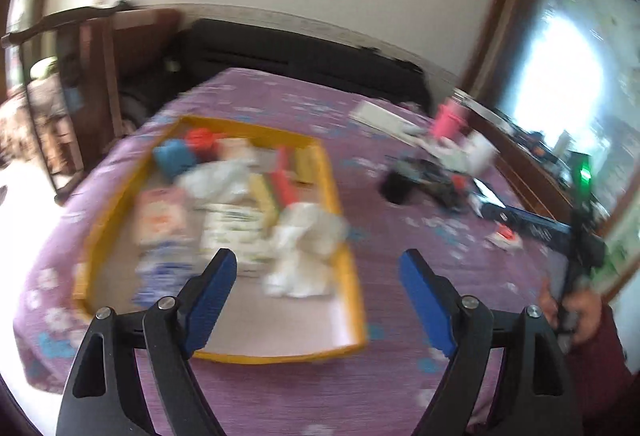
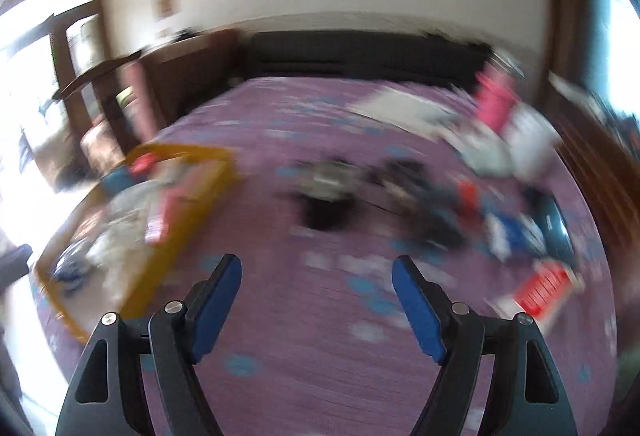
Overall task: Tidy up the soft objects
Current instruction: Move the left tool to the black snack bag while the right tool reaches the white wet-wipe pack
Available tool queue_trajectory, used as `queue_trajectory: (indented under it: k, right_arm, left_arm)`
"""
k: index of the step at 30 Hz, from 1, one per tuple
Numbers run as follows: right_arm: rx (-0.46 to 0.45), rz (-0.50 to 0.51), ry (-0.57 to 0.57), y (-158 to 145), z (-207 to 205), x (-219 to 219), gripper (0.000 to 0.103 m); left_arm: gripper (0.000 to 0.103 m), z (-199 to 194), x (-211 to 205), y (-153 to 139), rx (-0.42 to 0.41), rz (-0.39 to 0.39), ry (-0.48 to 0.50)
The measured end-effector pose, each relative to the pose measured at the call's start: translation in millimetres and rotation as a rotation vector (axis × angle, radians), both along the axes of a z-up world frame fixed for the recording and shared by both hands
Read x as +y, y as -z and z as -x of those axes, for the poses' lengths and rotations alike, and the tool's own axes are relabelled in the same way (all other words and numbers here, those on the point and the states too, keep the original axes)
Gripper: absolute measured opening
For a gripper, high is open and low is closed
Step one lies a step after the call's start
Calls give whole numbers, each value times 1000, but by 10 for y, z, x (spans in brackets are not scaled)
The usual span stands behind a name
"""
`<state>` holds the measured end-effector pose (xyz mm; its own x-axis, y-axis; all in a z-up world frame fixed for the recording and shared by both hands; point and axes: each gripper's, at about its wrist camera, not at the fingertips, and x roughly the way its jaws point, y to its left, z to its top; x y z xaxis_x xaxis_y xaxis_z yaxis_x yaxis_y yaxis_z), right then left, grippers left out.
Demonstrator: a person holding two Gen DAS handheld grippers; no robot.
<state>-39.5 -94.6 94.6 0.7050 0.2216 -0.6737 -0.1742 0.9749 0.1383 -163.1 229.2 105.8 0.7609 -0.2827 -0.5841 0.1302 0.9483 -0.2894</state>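
A yellow tray [image 1: 333, 187] lies on the purple bedsheet [image 1: 312, 388]. It holds two crumpled white cloths [image 1: 308, 236] [image 1: 216, 175], a blue soft item [image 1: 172, 155], a red one [image 1: 200, 139] and several packets. My left gripper [image 1: 318, 264] hangs open above the tray's near right corner with nothing between its blue pads. In the right wrist view my right gripper [image 2: 318, 268] is open and empty over bare sheet. The tray [image 2: 180, 236] is to its left, and a blurred dark pile [image 2: 324, 211] lies ahead.
Loose clutter lies on the right of the bed: a pink item [image 1: 446, 121], a black object [image 1: 396, 187], white pieces, and a red packet [image 2: 544, 288]. A hand [image 1: 580, 312] grips a black handle at the right edge. A dark headboard and wooden furniture stand behind.
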Motion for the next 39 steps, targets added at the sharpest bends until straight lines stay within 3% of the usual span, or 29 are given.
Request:
queue_trajectory:
  k: [3,7,12,17,20,22,24,30,37,39]
  right_arm:
    - [63,-66,96,110,-111,-493,82]
    - [95,-32,132,230,-303,-703,82]
    - [109,8,116,315,-694,-643,81]
    - [113,98,87,358,-1206,-396,80]
    - [165,136,74,487,-1581,-265,58]
    - [190,159,78,567,-1732,-227,51]
    - [213,174,85,639,-1839,-221,29]
    - [252,94,82,630,-1556,-289,27]
    - [293,11,-47,605,-534,26,30]
    - [300,-24,-122,617,-306,142,38]
  left_arm:
    - [83,-83,-387,55,27,-10,82]
    - [83,-167,-795,190,77,-33,172]
    - [83,-253,-1066,308,114,-64,245]
    - [83,-373,-1071,366,134,-67,239]
    - [83,-440,-1045,393,145,-65,237]
    - [83,-482,-1026,404,152,-68,232]
    - [83,-501,-1000,414,158,-63,228]
    - [83,-496,-974,391,154,-49,220]
    - [83,-413,-1100,342,155,-33,247]
    - [83,-372,-1166,331,155,-43,260]
